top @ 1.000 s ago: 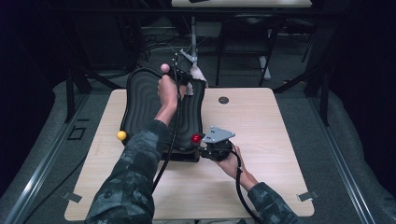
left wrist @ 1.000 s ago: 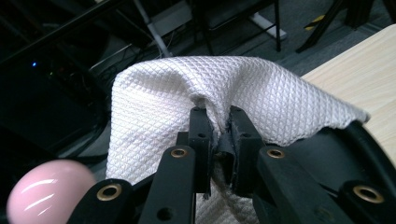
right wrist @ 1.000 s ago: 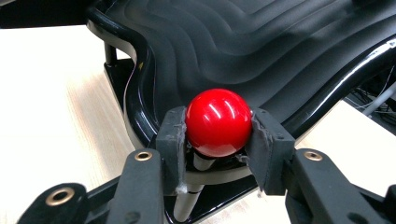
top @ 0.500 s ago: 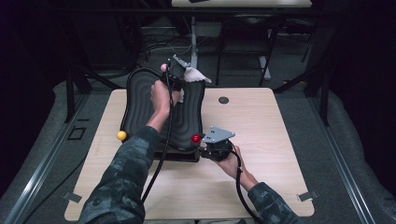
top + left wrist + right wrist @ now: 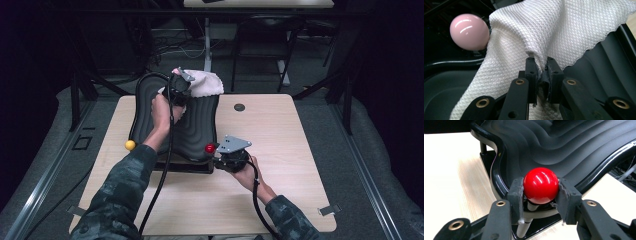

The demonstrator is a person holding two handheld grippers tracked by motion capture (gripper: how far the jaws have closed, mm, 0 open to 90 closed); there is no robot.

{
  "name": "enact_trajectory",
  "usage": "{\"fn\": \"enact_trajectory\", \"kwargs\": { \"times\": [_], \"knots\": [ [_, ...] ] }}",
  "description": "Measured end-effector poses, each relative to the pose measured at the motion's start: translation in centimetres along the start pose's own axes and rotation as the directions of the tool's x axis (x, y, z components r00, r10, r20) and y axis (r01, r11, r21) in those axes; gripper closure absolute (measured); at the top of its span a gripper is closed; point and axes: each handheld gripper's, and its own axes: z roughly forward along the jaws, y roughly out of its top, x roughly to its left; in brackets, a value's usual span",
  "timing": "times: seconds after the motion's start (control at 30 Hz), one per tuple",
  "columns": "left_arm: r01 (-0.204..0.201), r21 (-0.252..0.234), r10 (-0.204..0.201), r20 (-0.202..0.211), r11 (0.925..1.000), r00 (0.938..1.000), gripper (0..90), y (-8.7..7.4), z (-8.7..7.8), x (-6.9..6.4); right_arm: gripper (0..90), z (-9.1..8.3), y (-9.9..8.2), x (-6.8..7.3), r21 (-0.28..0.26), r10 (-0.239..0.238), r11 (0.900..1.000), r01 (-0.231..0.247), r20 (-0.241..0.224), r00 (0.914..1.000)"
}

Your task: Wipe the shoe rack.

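White waffle-weave cloth (image 5: pixel 544 32) pinched between jaws of left gripper (image 5: pixel 541 72), jaws nearly together with only a bunched fold of fabric between the pads. Cloth fanned out toward 12 and 1 o'clock from the fingertips in the left gripper view, pink ball knob (image 5: pixel 469 31) touching its edge at 10 o'clock. In the high view, cloth (image 5: pixel 202 84) draped over the far end of the black ribbed tray (image 5: pixel 192 127), at 1 o'clock from left gripper (image 5: pixel 179 90). Long axis of tray running 12 to 6 o'clock on the wooden table (image 5: pixel 295 145).

Right gripper (image 5: pixel 540 192) clamped on red ball knob (image 5: pixel 541 185), pads pressed on both flanks, at the near right corner of the tray. In the high view, red ball knob (image 5: pixel 210 148) at 9 o'clock from the right hand (image 5: pixel 245 167). Yellow ball knob (image 5: pixel 130 145) at the near left corner, untouched.

Judgement: wipe of the ribbed surface in hand, right side bracing the tray. Unwiped surface toward 6 o'clock from the cloth, so next stroke likely a pull along the long axis toward the person. Left hand (image 5: pixel 162 110) nearer the cloth by far.
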Motion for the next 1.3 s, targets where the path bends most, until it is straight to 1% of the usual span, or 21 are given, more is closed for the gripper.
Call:
{"fn": "enact_trajectory", "kwargs": {
  "times": [0.07, 0.13, 0.17, 0.23, 0.4, 0.43, 0.67, 0.8, 0.87, 1.0, 1.03, 1.1, 1.13, 1.2, 1.3],
  "knots": [
    [0.001, 0.002, -0.001, 0.012, 1.0000, 0.9999, 82.0, -0.3, -0.3, 0.0, 60.0, 0.0, 0.0, 0.0, -0.001, -0.001, 1.0000, 0.001, 0.002, 1.0000],
    [-0.006, -0.003, 0.006, 0.011, 1.0000, 0.9999, 82.0, -0.6, -0.6, 0.0, 60.0, 0.0, 0.0, 0.0, 0.000, -0.002, 1.0000, 0.002, 0.001, 1.0000],
    [-0.011, -0.004, 0.011, 0.012, 0.9999, 0.9999, 82.0, -0.7, -0.7, 0.0, 60.0, -0.1, 0.0, 0.0, 0.017, -0.004, 0.9999, 0.004, 0.001, 1.0000],
    [-0.014, -0.003, 0.014, 0.015, 0.9999, 0.9998, 82.0, -0.9, -1.0, 0.1, 60.0, -0.1, 0.0, 0.0, 0.017, -0.002, 0.9999, 0.002, 0.002, 1.0000],
    [-0.016, -0.007, 0.016, 0.019, 0.9998, 0.9997, 81.9, -1.3, -1.7, 0.4, 60.1, -0.1, 0.1, 0.0, 0.018, -0.002, 0.9998, 0.002, 0.001, 1.0000],
    [-0.010, -0.009, 0.010, 0.021, 0.9999, 0.9997, 81.8, -1.4, -1.8, 0.4, 60.0, -0.1, 0.1, 0.0, 0.020, -0.003, 0.9998, 0.003, 0.002, 1.0000],
    [-0.019, -0.011, 0.019, 0.026, 0.9998, 0.9995, 81.2, -2.1, -2.6, 0.8, 60.1, -0.1, 0.1, 0.0, 0.022, 0.000, 0.9998, 0.000, -0.004, 1.0000],
    [-0.019, -0.010, 0.019, 0.022, 0.9998, 0.9996, 80.7, -2.6, -3.1, 1.1, 60.1, -0.1, 0.1, -0.1, 0.023, -0.001, 0.9997, 0.001, -0.004, 1.0000],
    [-0.016, -0.010, 0.016, 0.012, 0.9998, 0.9998, 80.7, -2.8, -3.4, 1.6, 60.0, -0.1, 0.1, -0.1, 0.022, 0.000, 0.9997, 0.000, -0.005, 1.0000],
    [-0.001, -0.030, 0.001, -0.025, 0.9995, 0.9997, 80.6, -2.8, -4.0, 2.5, 60.1, -0.1, 0.1, 0.0, 0.022, 0.000, 0.9998, 0.000, -0.004, 1.0000],
    [0.001, -0.039, -0.002, -0.036, 0.9992, 0.9994, 80.6, -2.6, -4.2, 2.8, 60.1, 0.1, 0.0, -0.1, -0.014, 0.006, 0.9999, -0.007, -0.038, 0.9993],
    [0.009, -0.061, -0.013, -0.062, 0.9981, 0.9980, 80.7, -2.0, -4.5, 3.3, 60.0, -0.2, 0.1, 0.0, 0.029, -0.003, 0.9996, 0.003, 0.008, 1.0000],
    [0.015, -0.071, -0.020, -0.073, 0.9974, 0.9971, 80.6, -1.7, -4.6, 3.6, 60.0, -0.2, 0.1, 0.0, 0.032, -0.005, 0.9995, 0.005, 0.012, 0.9999],
    [0.022, -0.086, -0.030, -0.094, 0.9960, 0.9952, 80.5, -0.8, -4.6, 4.1, 60.0, -0.1, 0.1, 0.0, 0.016, -0.001, 0.9999, 0.001, -0.004, 1.0000],
    [0.035, -0.102, -0.047, -0.122, 0.9942, 0.9915, 80.5, 0.9, -4.2, 4.8, 60.0, -0.1, 0.1, 0.0, 0.021, -0.003, 0.9998, 0.003, 0.003, 1.0000]
  ]
}}
